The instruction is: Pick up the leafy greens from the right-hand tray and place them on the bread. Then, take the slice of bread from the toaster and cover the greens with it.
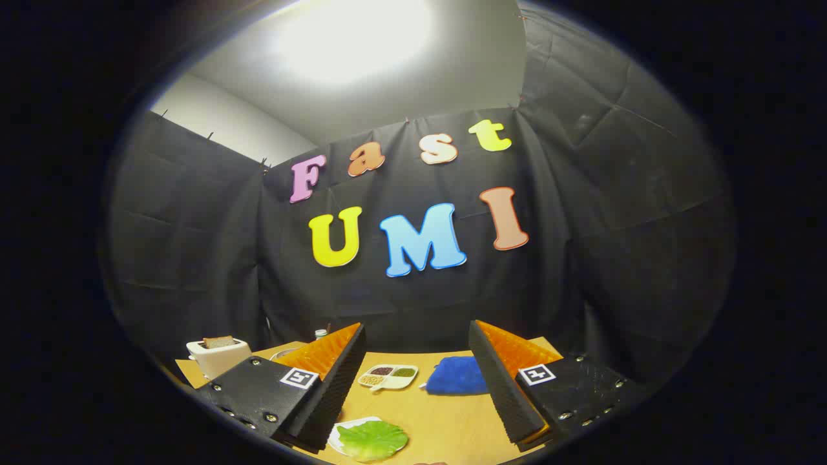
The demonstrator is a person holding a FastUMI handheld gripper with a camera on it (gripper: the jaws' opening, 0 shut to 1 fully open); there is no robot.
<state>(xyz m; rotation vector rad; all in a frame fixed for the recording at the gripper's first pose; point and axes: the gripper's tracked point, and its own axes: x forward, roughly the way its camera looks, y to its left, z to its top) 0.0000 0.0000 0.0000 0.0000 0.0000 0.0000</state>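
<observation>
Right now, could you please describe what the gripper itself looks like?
The gripper has two wedge-shaped fingers with black ribbed foam inner faces and orange ridged outer sides. Each sits on a black screwed plate carrying a small square black-and-white marker.

One tool (417,378) with two fingers (333,381), set wide apart with nothing between them. One wooden surface (439,420). One white toaster (216,356) holding one slice of bread (219,341). One white plate (336,439) carrying one green leaf (373,440). One divided dish (387,376) with three compartments of small fillings. One blue cloth (455,376). One bottle cap (321,334) behind the left finger.
</observation>
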